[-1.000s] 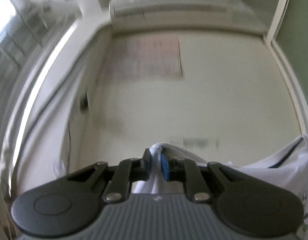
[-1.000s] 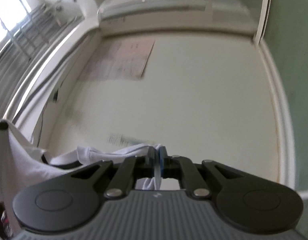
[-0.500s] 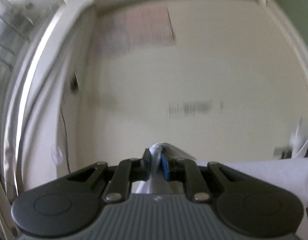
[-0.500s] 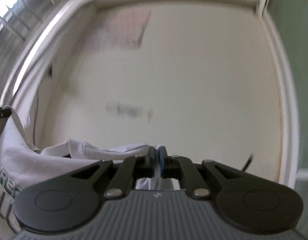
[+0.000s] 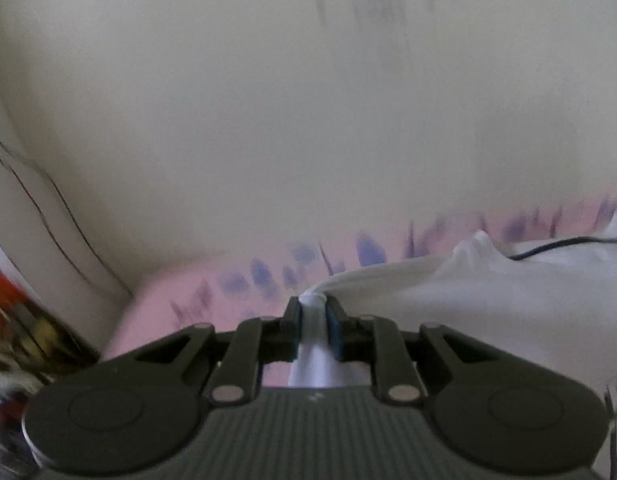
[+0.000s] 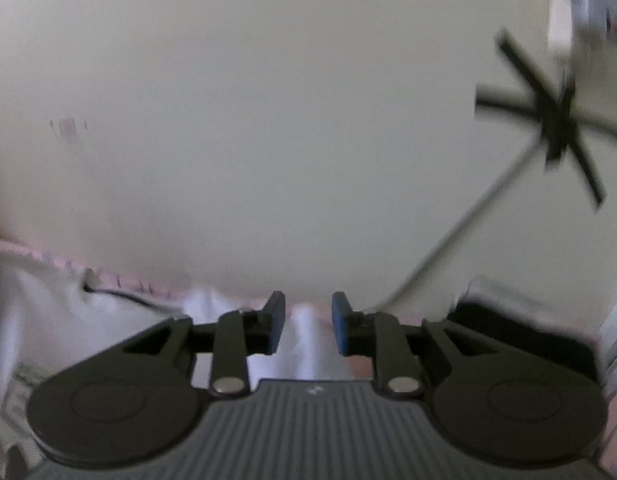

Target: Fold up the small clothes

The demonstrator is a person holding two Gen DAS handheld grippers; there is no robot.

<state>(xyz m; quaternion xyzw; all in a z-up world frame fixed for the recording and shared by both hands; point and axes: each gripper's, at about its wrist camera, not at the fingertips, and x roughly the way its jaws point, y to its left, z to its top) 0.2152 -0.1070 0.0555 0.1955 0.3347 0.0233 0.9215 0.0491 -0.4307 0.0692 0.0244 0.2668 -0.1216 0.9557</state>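
In the left wrist view, the left gripper [image 5: 313, 312] has its fingers pressed tight on a bunched edge of the white garment [image 5: 508, 300], which spreads away to the right over a pink sheet [image 5: 228, 292] with blurred purple marks. A pale wall [image 5: 268, 120] fills the background. In the right wrist view, the right gripper [image 6: 308, 316] shows its fingers spread apart, with a ridge of white cloth [image 6: 304, 336] lying loose between them, untouched. A dark cross-shaped object [image 6: 556, 120] blurs at upper right.
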